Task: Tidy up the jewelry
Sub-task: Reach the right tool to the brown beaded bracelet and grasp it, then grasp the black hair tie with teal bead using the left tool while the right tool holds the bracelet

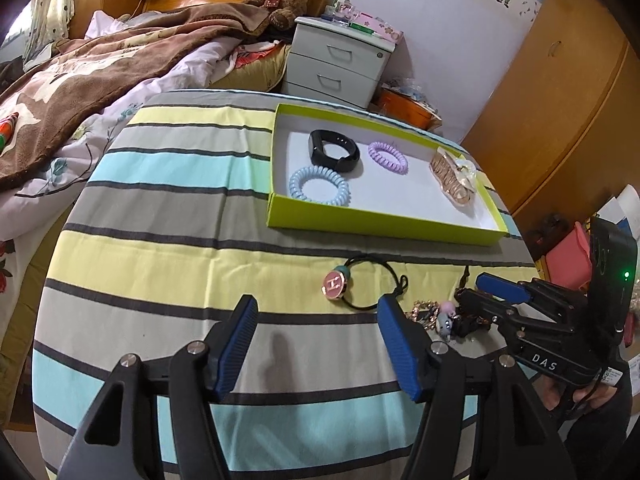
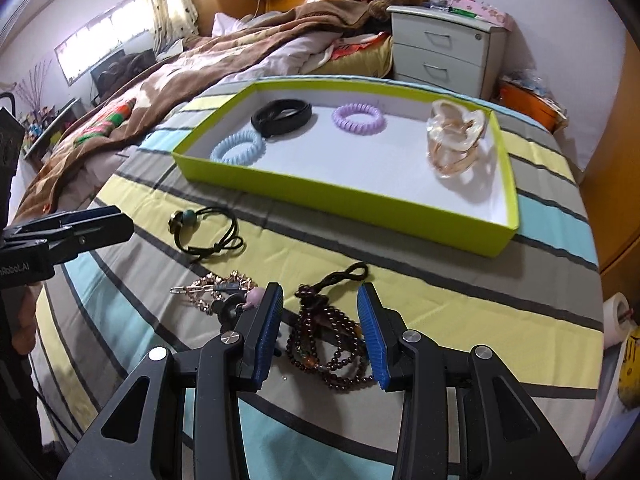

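Observation:
A lime-green tray [image 1: 380, 229] [image 2: 340, 205] holds a black band [image 1: 332, 152], a blue coil tie [image 1: 320, 190], a purple coil tie [image 1: 388, 158] and a clear gold clip [image 1: 454, 178]. On the striped cloth in front of the tray lies a black hair tie with a round pink charm [image 1: 338, 284] [image 2: 182, 220]. My left gripper [image 1: 318, 308] is open and empty, just short of that charm. My right gripper [image 2: 320, 292] is open over a dark bead bracelet [image 2: 324, 344], which lies between its fingers without being pressed. A gold chain with a pink charm [image 2: 224, 290] lies just left of it.
The striped cloth [image 1: 180, 248] covers a small table beside a bed with a brown blanket [image 1: 100, 76]. A white nightstand [image 1: 340, 60] stands behind the tray, with a wooden wardrobe [image 1: 560, 100] to the right. The table edge drops off near the right gripper.

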{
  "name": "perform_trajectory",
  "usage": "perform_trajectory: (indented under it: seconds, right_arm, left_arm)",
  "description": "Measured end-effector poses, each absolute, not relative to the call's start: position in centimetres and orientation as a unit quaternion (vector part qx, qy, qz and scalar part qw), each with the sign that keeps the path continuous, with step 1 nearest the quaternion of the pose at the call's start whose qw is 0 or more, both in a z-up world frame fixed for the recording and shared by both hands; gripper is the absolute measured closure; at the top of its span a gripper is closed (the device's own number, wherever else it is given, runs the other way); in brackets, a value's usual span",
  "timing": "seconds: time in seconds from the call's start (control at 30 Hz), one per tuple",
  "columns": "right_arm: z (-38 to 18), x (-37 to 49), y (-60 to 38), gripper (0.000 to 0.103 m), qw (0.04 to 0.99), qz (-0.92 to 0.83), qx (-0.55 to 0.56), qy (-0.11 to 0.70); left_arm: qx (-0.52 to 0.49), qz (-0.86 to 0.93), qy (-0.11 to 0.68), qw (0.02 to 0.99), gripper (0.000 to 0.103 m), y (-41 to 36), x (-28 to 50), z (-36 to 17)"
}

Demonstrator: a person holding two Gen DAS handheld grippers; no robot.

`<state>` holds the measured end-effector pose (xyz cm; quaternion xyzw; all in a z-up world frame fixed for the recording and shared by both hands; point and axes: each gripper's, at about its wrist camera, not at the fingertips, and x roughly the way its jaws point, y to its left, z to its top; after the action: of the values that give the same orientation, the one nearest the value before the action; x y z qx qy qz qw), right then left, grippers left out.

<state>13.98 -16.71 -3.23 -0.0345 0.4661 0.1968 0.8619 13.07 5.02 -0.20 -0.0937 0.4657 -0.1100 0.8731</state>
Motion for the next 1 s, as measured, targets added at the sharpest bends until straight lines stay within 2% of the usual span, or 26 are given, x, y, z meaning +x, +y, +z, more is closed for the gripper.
perform_trajectory:
  seconds: [0.3,0.37,0.43,0.57,1.0]
  right_arm:
    - [-3.6,13.5,-16.4,0.063,0.864,0.185,-0.069,0.463]
    - [-3.7,13.4,-16.4,0.074,0.867,0.176,-0.077,0.459]
    - [-3.6,13.4,-16.6,0.08,0.869,0.171,-0.078,0.458]
    - [-3.5,13.2,-17.0,0.086,0.872,0.165,-0.075,0.455]
    - [-1.0,12.2,-20.8,0.088,0.899,0.134,-0.022,0.417]
  left_arm:
    - [-0.094,-0.096,0.469,0.873,0.039,5.3,13.1,-0.5]
    - [-0.094,-0.094,0.47,0.873,0.039,5.4,13.1,-0.5]
    - [-0.092,-0.094,0.472,0.871,0.039,5.3,13.2,-0.6]
    - [-0.089,-0.091,0.476,0.87,0.039,5.1,13.4,-0.8]
    - [-0.072,-0.089,0.49,0.864,0.039,3.1,15.1,-1.9]
